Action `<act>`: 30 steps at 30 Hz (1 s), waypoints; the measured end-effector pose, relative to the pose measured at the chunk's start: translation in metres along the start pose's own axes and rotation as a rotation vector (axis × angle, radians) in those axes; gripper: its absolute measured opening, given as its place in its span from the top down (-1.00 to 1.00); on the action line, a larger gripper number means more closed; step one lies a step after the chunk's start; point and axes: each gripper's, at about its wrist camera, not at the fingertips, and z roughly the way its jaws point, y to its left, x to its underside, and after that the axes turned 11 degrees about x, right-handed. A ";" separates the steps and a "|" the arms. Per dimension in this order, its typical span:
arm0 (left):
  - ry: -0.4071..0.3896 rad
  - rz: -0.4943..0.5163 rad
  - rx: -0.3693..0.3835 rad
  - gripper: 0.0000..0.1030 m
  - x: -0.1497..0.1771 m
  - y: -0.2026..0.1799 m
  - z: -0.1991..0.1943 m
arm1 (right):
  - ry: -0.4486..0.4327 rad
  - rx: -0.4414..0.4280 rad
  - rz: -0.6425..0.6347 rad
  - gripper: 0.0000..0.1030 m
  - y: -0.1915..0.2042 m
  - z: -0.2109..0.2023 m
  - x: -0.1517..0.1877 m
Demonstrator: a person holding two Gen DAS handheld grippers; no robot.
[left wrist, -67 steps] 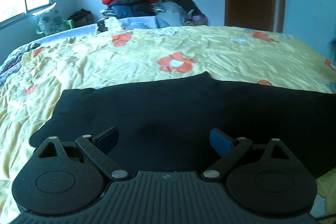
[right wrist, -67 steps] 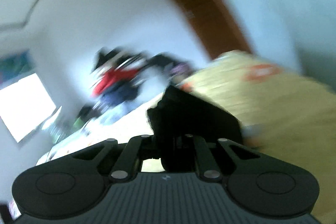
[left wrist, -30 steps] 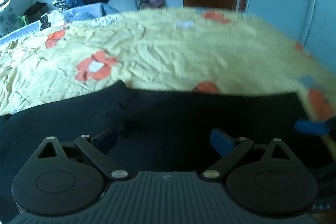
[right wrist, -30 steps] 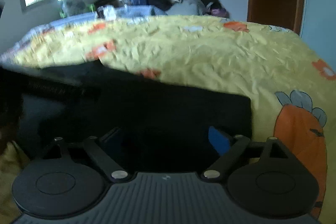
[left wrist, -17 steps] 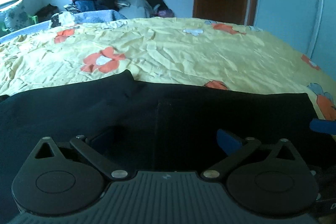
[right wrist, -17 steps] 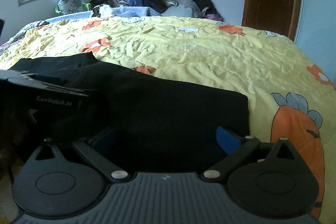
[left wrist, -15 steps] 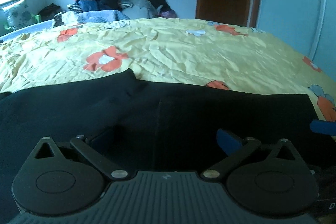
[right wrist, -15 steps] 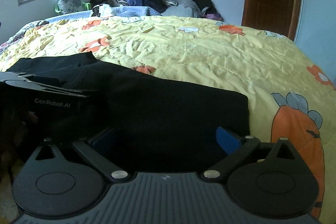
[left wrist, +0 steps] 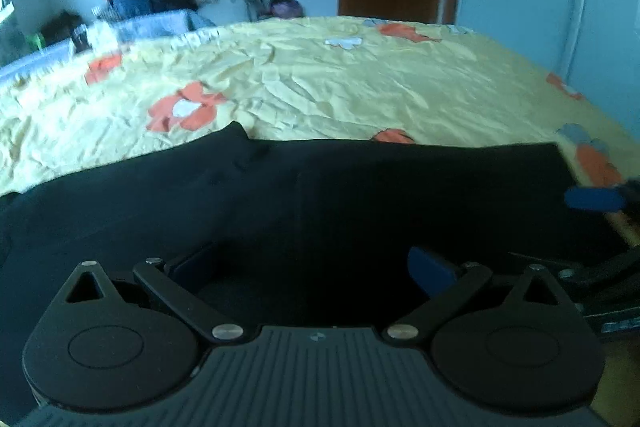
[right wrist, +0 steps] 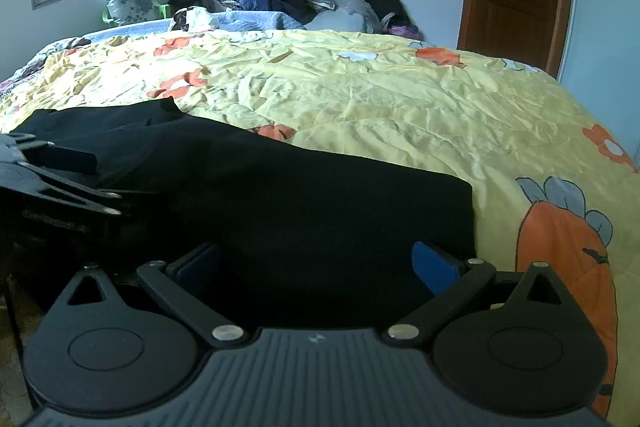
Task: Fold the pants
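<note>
The black pants (right wrist: 320,203) lie flat along the near edge of the yellow floral bedspread (right wrist: 380,99), apparently with one end already doubled over; at least one further fold looks outstanding. The right gripper (right wrist: 316,267) and the left gripper (left wrist: 312,267) both stand spread wide above the cloth, pinching nothing.
</note>
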 end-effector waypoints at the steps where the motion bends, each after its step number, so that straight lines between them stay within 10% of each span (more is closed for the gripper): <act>1: -0.018 -0.029 0.007 -0.97 -0.001 0.007 -0.007 | 0.000 0.001 0.002 -1.00 0.000 0.000 0.000; 7: -0.066 -0.177 -0.099 -1.00 0.010 0.072 -0.065 | 0.025 0.007 0.040 -1.00 -0.003 -0.009 -0.007; 11: -0.082 -0.355 -0.232 -0.99 0.038 0.132 -0.118 | -0.102 0.047 0.336 -1.00 -0.018 -0.035 -0.040; 19: -0.126 -0.594 -0.494 -0.96 0.071 0.230 -0.204 | -0.242 -0.249 -0.380 -0.99 0.187 -0.060 -0.067; 23: -0.128 -0.689 -0.363 -0.97 0.074 0.256 -0.219 | -0.251 -0.398 -0.565 -0.82 0.275 -0.062 -0.053; 27: -0.125 -0.805 -0.144 -0.97 0.077 0.269 -0.212 | -0.239 -0.428 -0.721 -0.24 0.332 -0.056 -0.036; 30: -0.134 -0.882 -0.043 -0.97 0.081 0.273 -0.202 | -0.287 -0.371 -0.836 -0.17 0.358 -0.057 -0.017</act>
